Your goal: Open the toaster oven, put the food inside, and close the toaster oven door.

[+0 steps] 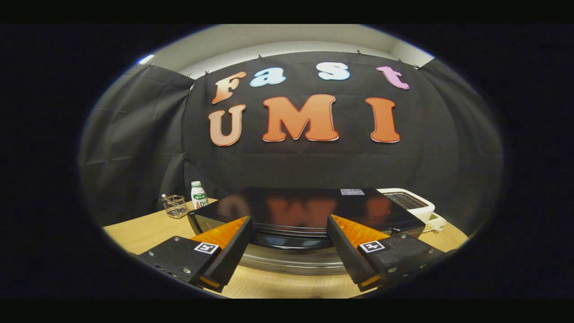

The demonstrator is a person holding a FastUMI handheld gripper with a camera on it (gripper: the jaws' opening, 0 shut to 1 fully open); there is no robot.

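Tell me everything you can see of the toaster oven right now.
The toaster oven is a low black box with a glossy, mirror-like top bearing a small label, sitting on the wooden table. A silvery curved band, probably the door handle, runs along its front. The door looks closed. The open tongs hover just before that front, touching nothing.

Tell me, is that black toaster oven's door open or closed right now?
Closed, it seems: the toaster oven's door sits flush under the glossy top, its silver handle between the open gripper's fingers. No food in view.
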